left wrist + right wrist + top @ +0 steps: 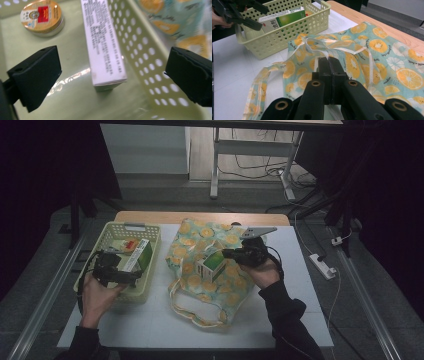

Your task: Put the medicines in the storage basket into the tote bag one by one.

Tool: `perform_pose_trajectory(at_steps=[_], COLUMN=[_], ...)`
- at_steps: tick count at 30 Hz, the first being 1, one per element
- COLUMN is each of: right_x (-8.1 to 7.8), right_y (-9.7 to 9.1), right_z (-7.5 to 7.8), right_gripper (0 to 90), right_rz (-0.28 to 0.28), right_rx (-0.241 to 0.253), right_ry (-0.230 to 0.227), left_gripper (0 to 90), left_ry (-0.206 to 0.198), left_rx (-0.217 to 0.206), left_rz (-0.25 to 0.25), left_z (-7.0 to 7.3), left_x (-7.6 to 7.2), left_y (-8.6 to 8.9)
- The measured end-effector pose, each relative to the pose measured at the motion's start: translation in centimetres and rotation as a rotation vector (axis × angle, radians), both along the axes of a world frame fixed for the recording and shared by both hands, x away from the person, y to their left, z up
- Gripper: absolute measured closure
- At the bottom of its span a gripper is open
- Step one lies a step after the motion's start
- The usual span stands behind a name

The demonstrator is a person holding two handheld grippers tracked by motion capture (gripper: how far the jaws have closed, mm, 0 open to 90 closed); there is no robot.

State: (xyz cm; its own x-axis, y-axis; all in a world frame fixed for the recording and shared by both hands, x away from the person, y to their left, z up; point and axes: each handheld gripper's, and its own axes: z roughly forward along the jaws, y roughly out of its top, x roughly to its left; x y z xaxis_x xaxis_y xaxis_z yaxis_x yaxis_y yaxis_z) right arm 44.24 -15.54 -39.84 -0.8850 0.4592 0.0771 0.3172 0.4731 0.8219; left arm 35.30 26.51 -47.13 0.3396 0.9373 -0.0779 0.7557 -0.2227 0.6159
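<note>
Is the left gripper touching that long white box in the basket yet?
Apart. In the left gripper view the left gripper is open, and basket floor shows between each jaw and the white box.

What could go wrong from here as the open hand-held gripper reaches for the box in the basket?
The left hand-held gripper straddles the box, but one jaw sits outside the basket wall, so closing could clamp the wall too. The right hand-held gripper, shut on the bag's edge, might let the fabric slip.
</note>
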Motion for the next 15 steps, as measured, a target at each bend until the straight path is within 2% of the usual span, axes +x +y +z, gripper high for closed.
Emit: perform_pose_trajectory(at_steps=[4,7,15], right_x=[-0.03,-0.03,-0.01], right_y=[0.01,-0.02,-0.03], right_z=[0.03,0.04,0.03], right_gripper=[90.0,90.0,90.0], right_rz=[0.001,0.0,0.002], right_rx=[0.0,-0.001,0.0], right_ry=[-0.002,-0.003,-0.004], left_gripper=[9.5,20.3,50.7], left_ry=[0.017,0.019,0.031], left_rx=[0.046,0.061,0.025], left_rz=[0.013,0.014,0.026], left_z=[-0.73,-0.83,-0.58], left_x=[0.2,0.14,0.05], left_y=[-0.17,-0.27,-0.23])
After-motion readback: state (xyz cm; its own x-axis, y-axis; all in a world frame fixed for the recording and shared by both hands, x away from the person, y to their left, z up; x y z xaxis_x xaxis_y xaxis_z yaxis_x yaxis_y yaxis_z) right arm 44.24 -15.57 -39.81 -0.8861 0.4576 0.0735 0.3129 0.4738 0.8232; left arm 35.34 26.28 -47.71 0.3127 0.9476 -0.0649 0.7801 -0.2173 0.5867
